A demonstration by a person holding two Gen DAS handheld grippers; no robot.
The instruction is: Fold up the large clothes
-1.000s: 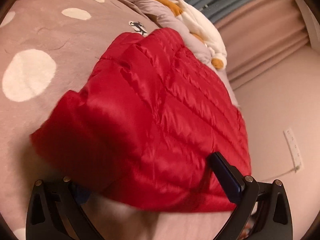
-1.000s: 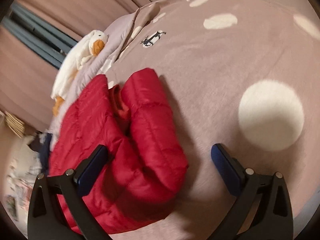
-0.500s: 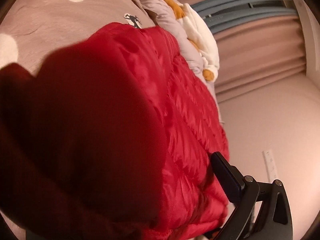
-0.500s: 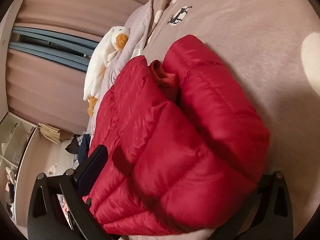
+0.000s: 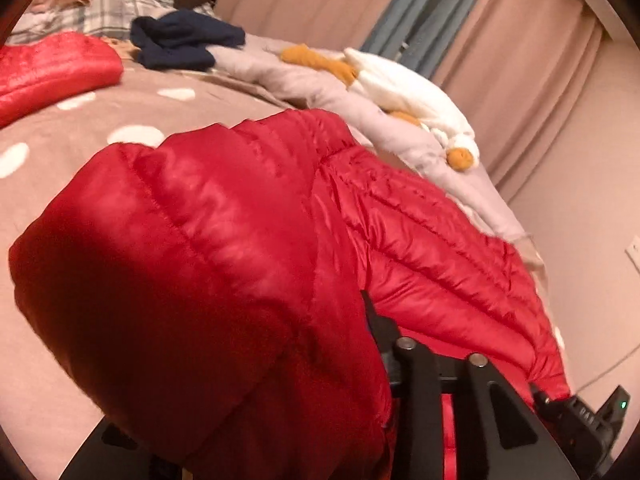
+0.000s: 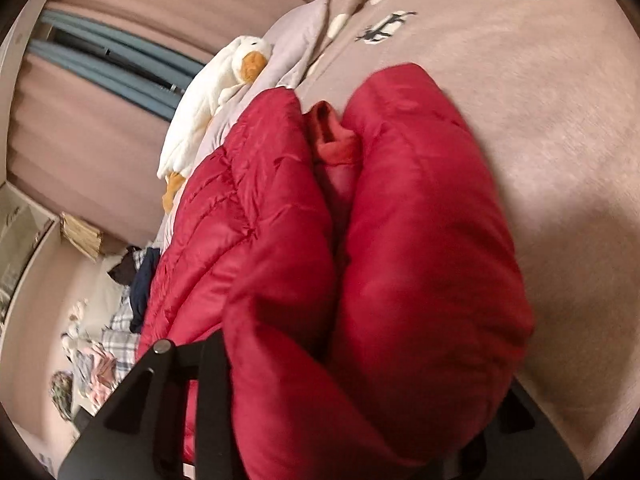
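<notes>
A red quilted puffer jacket [image 5: 400,240] lies on the dotted brown bedspread [image 5: 60,136], and its folded bulk fills both wrist views. My left gripper [image 5: 256,376] has a thick fold of the jacket between its jaws, which are closing. Its right finger [image 5: 380,328] presses into the fabric, and the left finger is buried under it. My right gripper [image 6: 360,384] also has its jaws closing on a bunched part of the jacket [image 6: 420,240]. Its left finger [image 6: 214,364] is against the cloth, and the other finger is hidden.
A white plush duck [image 5: 404,88] lies on a crumpled grey duvet [image 5: 320,84] at the bed's edge, by the curtains [image 5: 520,60]. A navy garment [image 5: 184,40], a second red padded item [image 5: 52,68] and plaid clothes [image 5: 108,4] lie at the far end. A wall outlet [image 5: 634,252] is at right.
Both grippers have pushed in over the jacket and their jaws have narrowed from wide open onto its folds. The left view has risen and turned, so the far end of the bed shows.
</notes>
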